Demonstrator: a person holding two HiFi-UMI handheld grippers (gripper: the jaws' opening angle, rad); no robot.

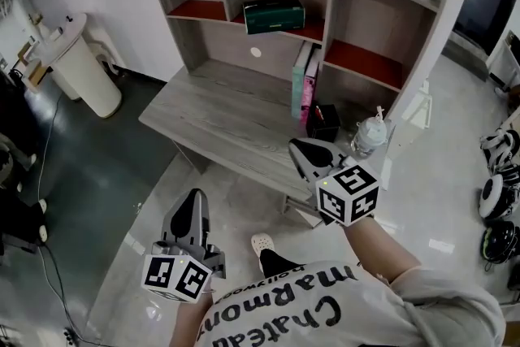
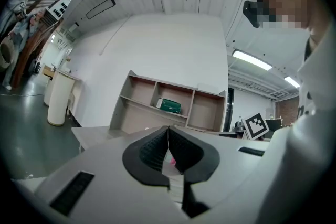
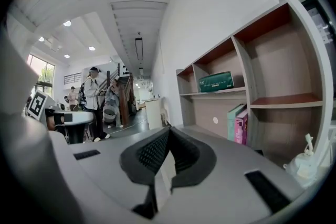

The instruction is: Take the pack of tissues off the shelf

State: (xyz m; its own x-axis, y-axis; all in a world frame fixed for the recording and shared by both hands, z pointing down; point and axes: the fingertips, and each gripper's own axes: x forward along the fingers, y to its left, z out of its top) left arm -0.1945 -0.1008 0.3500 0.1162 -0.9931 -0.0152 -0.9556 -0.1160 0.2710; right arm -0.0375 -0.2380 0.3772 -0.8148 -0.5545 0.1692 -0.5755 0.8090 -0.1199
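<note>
- I am looking down on a grey bench [image 1: 211,114] with a shelf [image 1: 335,8] unit standing along its back. The pack of tissues [image 1: 274,15], a dark green box, is lying in the middle upper compartment, well apart from both tools.
- The left tool [image 1: 193,203] is hanging low over the floor, short of the bench, with its jaws pressed together on nothing.
- The right tool [image 1: 309,152] is hovering higher, about at the bench's near edge and near a black box [image 1: 323,123], and is pointing toward the shelf. Its jaws are also pressed together and empty.
- Both forearms are reaching forward from the body, the right one further out.
- I am judging that the reach has not yet begun. The right tool is nearer, so I would be spreading its jaws before arriving, going in level above the upright books [image 1: 302,81], and closing across the pack's narrower faces — not its long side.
</note>
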